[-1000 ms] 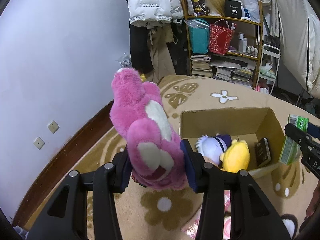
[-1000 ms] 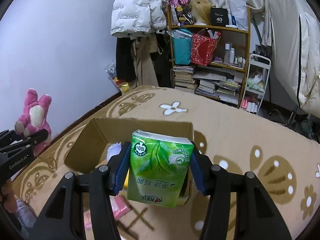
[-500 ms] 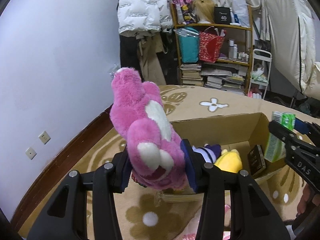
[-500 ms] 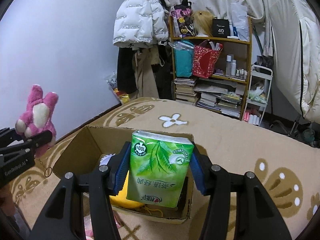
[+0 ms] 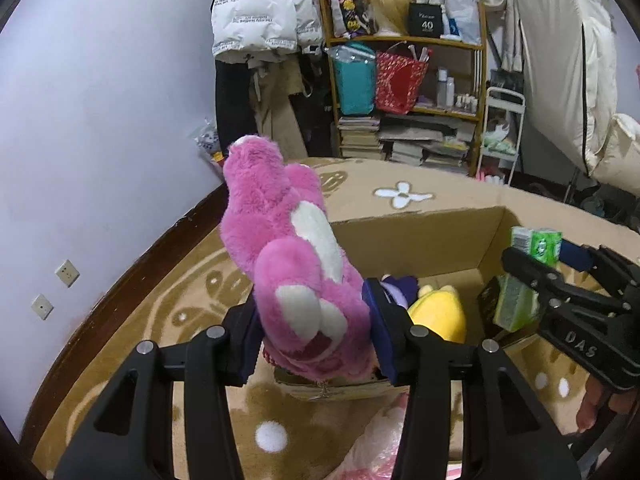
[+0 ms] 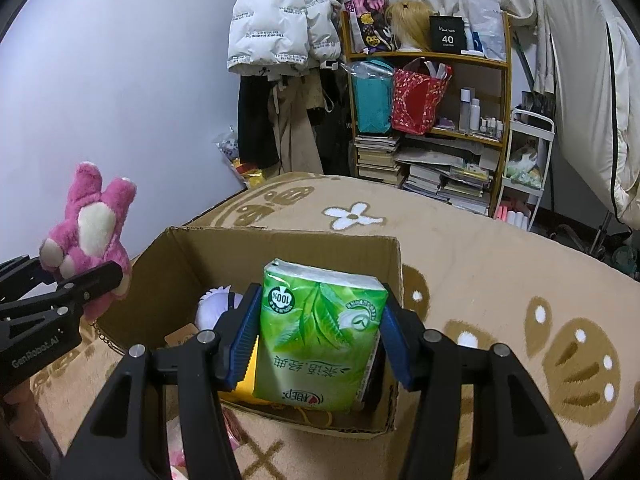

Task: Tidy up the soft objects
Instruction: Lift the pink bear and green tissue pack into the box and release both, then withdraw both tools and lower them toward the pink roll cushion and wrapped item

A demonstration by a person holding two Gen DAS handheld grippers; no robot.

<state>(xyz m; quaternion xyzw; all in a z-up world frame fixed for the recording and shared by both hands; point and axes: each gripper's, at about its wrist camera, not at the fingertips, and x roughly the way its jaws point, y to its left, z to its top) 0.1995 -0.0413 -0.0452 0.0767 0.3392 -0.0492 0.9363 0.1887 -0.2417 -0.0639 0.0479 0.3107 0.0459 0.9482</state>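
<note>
The right tongs (image 6: 318, 338) clamp a green tissue pack (image 6: 318, 340) above the open cardboard box (image 6: 280, 248).

The wall (image 5: 100, 92) on left was plain pale lilac, w/ two small sockets (image 5: 67, 273) low down and a dark wood skirting board (image 5: 132, 276) along the bottom. The floor was covered by a tan carpet (image 6: 480, 248) w/ white flowers and brown butterfly shapes. At far side stood a wood shelf unit (image 6: 430, 92), full: teal bag, red bag, small bottles, a black box marked 40, and stacks of books (image 6: 376, 156) on lowest level. A white puffer jacket (image 6: 276, 24) hung left of it, above darker clothes. A white wire cart (image 6: 528, 160) was right of shelf, and cream fabric (image 5: 560, 72) hung at far right. Light was dim, indoor.
</note>
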